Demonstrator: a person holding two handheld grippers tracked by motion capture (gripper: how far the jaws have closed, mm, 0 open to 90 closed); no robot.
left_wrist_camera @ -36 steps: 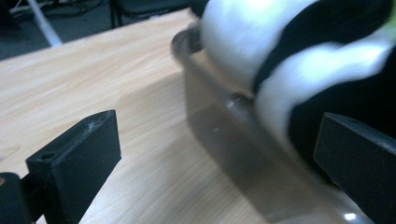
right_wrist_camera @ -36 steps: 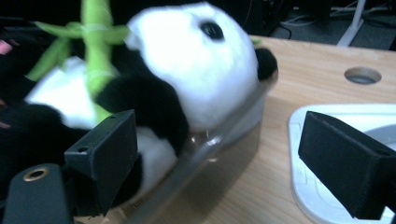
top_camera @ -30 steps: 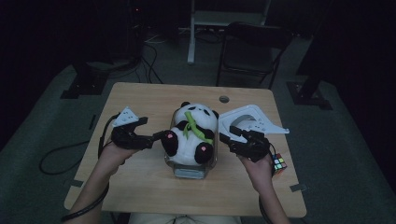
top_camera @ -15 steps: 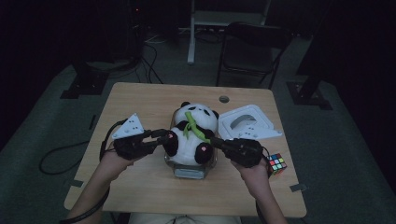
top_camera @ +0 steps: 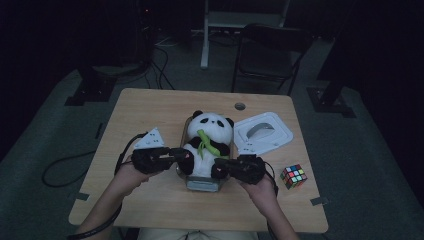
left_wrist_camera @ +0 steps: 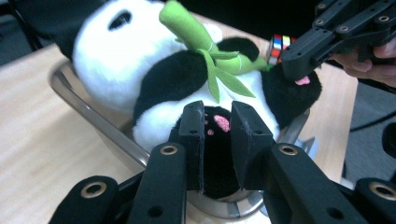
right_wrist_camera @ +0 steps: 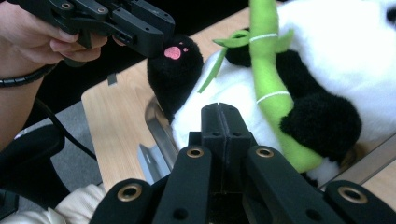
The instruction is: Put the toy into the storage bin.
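In the high view, one plush panda [top_camera: 210, 137] is seen seated in one metal container [top_camera: 202, 184] at the middle of the table [top_camera: 150, 110]. Two grippers are brought in at its feet: the left gripper [top_camera: 186, 157] at one foot, the right gripper [top_camera: 217, 170] at the other. One white lid [top_camera: 263, 132] is laid just beside the container, and one colour cube [top_camera: 293, 176] is set apart near the right hand.

In the left gripper view, a black foot [left_wrist_camera: 219, 122] with a pink pad is caught between the jaws, which have just been closing and are narrowed onto it. The right gripper [left_wrist_camera: 294, 70] is seen touching the second foot.

In the right gripper view, the jaws of the right gripper [right_wrist_camera: 223, 116] are drawn fully together. Whether a pinch of plush is trapped there cannot be told. One green bamboo stalk [right_wrist_camera: 268, 79] is stitched across the panda's chest.

The work is judged to be taking the panda out of the container. The grasping is nearly done, one foot being secured. The lift itself is not yet made, since the panda is not yet out of the container.
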